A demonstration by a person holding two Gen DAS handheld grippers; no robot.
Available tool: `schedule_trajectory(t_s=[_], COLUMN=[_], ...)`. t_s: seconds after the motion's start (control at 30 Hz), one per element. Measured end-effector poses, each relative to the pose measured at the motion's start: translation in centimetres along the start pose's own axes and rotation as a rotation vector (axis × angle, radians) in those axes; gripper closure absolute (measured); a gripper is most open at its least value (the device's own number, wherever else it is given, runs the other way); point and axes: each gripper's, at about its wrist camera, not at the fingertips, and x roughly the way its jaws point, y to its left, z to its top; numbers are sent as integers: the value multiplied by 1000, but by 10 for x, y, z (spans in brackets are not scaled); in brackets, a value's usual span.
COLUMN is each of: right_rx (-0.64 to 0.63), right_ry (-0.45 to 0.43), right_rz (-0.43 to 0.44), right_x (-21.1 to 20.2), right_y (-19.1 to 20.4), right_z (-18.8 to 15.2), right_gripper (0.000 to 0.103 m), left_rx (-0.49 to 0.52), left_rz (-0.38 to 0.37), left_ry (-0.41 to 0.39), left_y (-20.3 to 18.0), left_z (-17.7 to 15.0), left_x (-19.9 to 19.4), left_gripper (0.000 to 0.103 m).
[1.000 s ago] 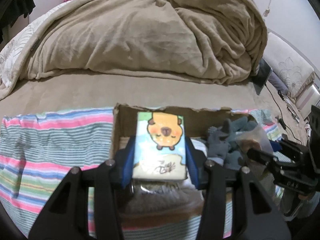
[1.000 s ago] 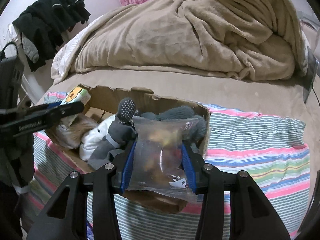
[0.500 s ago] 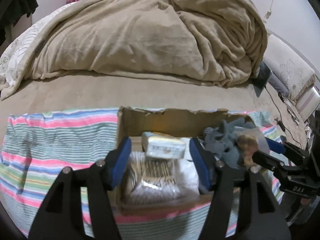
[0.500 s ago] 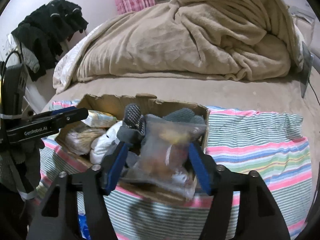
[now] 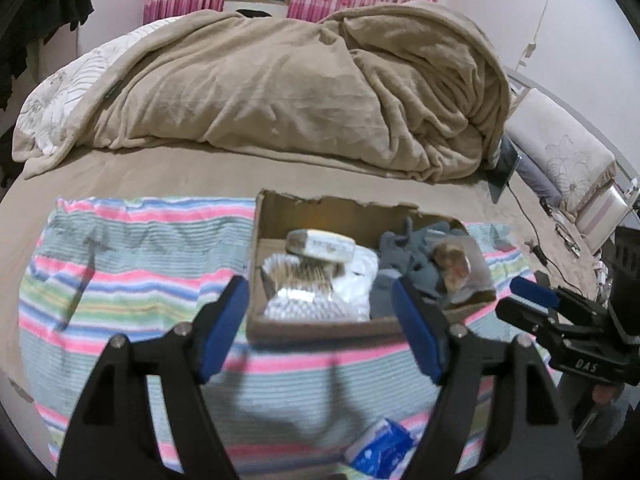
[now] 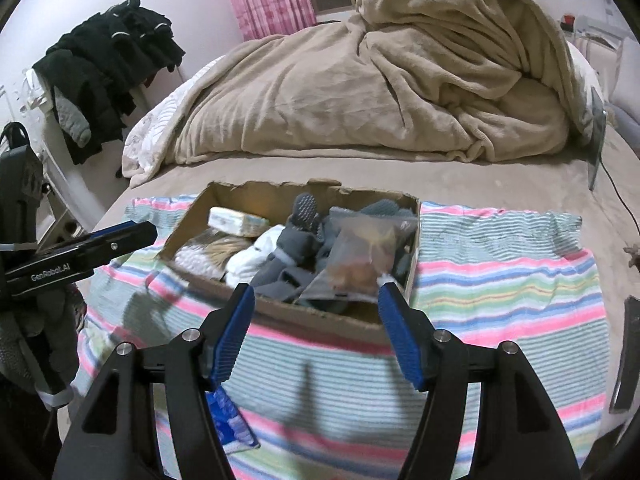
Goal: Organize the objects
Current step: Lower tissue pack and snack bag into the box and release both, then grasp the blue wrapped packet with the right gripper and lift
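Observation:
A torn cardboard box (image 5: 316, 326) (image 6: 280, 306) sits on a striped cloth on the bed. Inside lie a small cartoon-printed packet (image 5: 320, 245) (image 6: 236, 221), a clear pack of cotton swabs (image 5: 300, 284), white and grey socks (image 6: 288, 252), and a clear snack bag (image 5: 452, 264) (image 6: 360, 252). My left gripper (image 5: 320, 328) hangs near the box's front edge with its jaws opening and nothing between them. My right gripper (image 6: 316, 328) is also open and empty, in front of the snack bag. Each gripper shows in the other's view, the right gripper (image 5: 536, 300) and the left gripper (image 6: 120, 236).
A striped cloth (image 5: 132, 264) (image 6: 500, 280) covers the near bed. A blue-and-white packet (image 5: 380, 448) (image 6: 228, 420) lies on it close to me. A heaped tan blanket (image 5: 300, 92) fills the far bed. Dark clothes (image 6: 108, 64) hang at left; a cable (image 5: 528, 216) trails right.
Both grippers let go: the cartoon packet dropped flat into the box from the left one, the snack bag settled in from the right. Both pulled back and up, jaws wider.

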Motion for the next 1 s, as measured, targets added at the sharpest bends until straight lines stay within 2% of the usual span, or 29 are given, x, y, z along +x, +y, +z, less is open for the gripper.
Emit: schedule_trajectory(t_s=[0.37,0.67,0.73,0.8,1.0], right_rx=[-25,-58,-75,-88,-123], right_ry=[40,114,141,157,205], right_rz=[6,21,25,34,43], right_x=[-11,3,8,12,28], right_y=[19,40,46,52,68], right_z=[-29,-62,-71,-78,-93], right_gripper=[35,35,34,27,26], left_rx=[19,3,0,-11,-37], left_rz=[-12,-29,-26,-25,-28], left_ry=[9,78,88,94,122], left_y=[-8,-2,0,2,9], left_z=[-36,-83,-92,-100,-125], left_x=[-31,-35,-34,-34,-38], left_gripper=[28,28,28,28,28])
